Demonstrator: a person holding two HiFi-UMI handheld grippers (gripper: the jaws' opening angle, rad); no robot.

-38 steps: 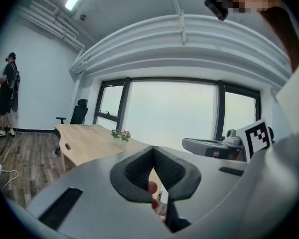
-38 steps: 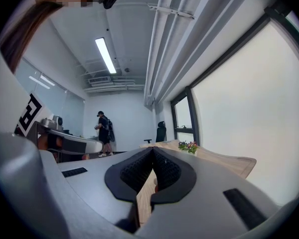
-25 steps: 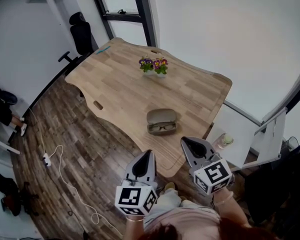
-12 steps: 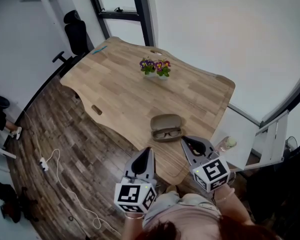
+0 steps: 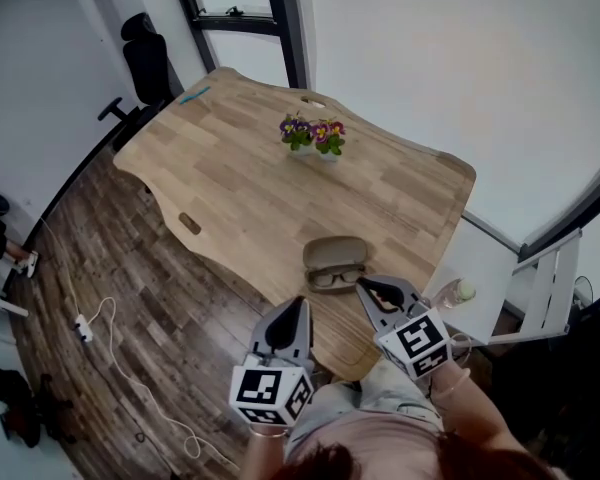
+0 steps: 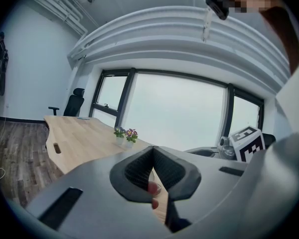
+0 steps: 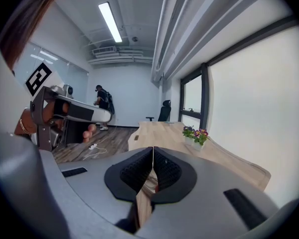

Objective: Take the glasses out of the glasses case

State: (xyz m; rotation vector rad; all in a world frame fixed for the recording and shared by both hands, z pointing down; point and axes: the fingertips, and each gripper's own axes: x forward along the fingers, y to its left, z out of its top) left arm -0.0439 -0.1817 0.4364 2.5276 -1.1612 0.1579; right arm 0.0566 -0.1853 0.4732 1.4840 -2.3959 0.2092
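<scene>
Since nothing is gripped yet, glasses case (image 5: 332,253): lid open at the near right of the wooden table (image 5: 250,178), so its contents are reachable
Glasses (image 5: 336,277): lying inside the case
Right gripper (image 5: 364,284): jaws together, empty, just short of the case, likely the picker
Left gripper (image 5: 299,304): jaws together, empty, held nearer

It is an office: a long wooden desk (image 5: 240,183) with cable slots (image 5: 189,223), a black swivel chair (image 5: 148,63) at its far end, tall windows (image 6: 174,108), a strip light (image 7: 111,21) and exposed ceiling pipes (image 6: 57,4).
</scene>
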